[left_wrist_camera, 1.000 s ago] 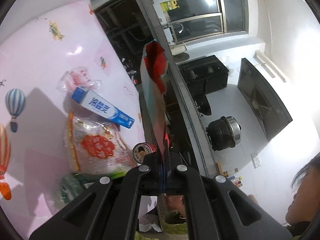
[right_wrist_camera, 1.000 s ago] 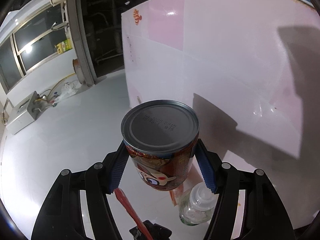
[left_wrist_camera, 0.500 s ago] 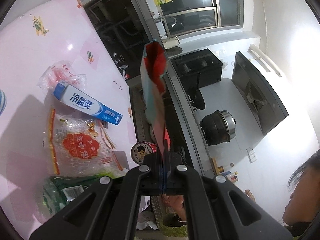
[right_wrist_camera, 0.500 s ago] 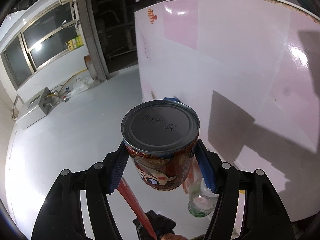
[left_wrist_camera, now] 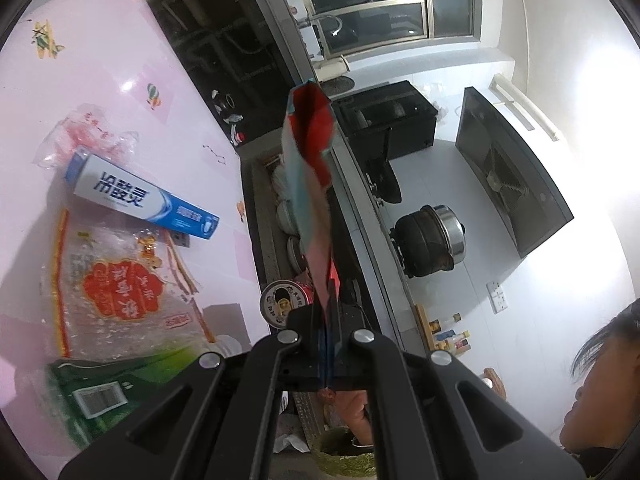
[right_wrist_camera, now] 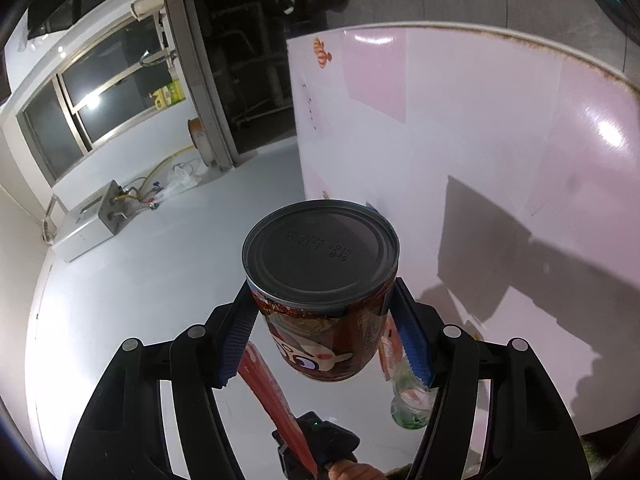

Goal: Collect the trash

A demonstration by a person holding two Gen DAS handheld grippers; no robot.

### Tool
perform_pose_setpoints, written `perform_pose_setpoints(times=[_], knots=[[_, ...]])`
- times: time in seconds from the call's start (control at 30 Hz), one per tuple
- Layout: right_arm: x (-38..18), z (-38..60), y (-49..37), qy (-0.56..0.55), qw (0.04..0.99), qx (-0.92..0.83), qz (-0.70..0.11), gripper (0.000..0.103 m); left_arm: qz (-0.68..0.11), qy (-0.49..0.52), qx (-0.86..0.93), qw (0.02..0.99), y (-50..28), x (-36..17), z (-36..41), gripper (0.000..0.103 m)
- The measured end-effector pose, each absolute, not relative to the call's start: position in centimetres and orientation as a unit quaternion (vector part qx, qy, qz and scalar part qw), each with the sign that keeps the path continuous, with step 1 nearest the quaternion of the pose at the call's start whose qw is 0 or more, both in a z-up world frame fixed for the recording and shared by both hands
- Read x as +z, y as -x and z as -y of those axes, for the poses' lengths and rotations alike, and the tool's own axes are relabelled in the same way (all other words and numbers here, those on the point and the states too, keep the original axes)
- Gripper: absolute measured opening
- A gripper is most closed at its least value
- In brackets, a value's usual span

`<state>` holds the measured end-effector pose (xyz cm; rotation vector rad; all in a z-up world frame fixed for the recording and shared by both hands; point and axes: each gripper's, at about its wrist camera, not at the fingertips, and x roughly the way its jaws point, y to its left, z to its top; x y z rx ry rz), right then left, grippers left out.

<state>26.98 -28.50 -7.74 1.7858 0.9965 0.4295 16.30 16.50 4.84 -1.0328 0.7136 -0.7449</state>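
My left gripper (left_wrist_camera: 327,344) is shut on a flat red and blue wrapper (left_wrist_camera: 308,152) that stands up from its jaws. My right gripper (right_wrist_camera: 322,344) is shut on a red printed can (right_wrist_camera: 320,320), blue pads on both its sides, the grey end facing the camera. The same can (left_wrist_camera: 286,304) shows just left of the left jaws. In the right wrist view the wrapper (right_wrist_camera: 272,392) and the left gripper (right_wrist_camera: 316,444) sit below the can. Both are held off the pink table (right_wrist_camera: 480,120).
On the pink table lie a blue and white toothpaste box (left_wrist_camera: 140,200), a clear bag with a red label (left_wrist_camera: 120,288), a green packet (left_wrist_camera: 100,392), crumpled clear plastic (left_wrist_camera: 88,132) and a small clear bottle (right_wrist_camera: 412,404). A woven basket (left_wrist_camera: 344,456) is below; a person's head (left_wrist_camera: 600,392) is at right.
Both grippers have drifted sideways with their loads still held. The table's litter slid left in the left wrist view; the table edge and bottle slid right in the right wrist view.
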Motion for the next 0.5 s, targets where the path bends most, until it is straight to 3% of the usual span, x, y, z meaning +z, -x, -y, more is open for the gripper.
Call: perform_pose_setpoints(times=[0.5], knots=[[-9.1,32.7,-22.5,-0.764,0.497,0.172,-0.374,0.062,-0.356,0.450,-0.369,0.731,-19.3,5.1,-11.7,0.000]])
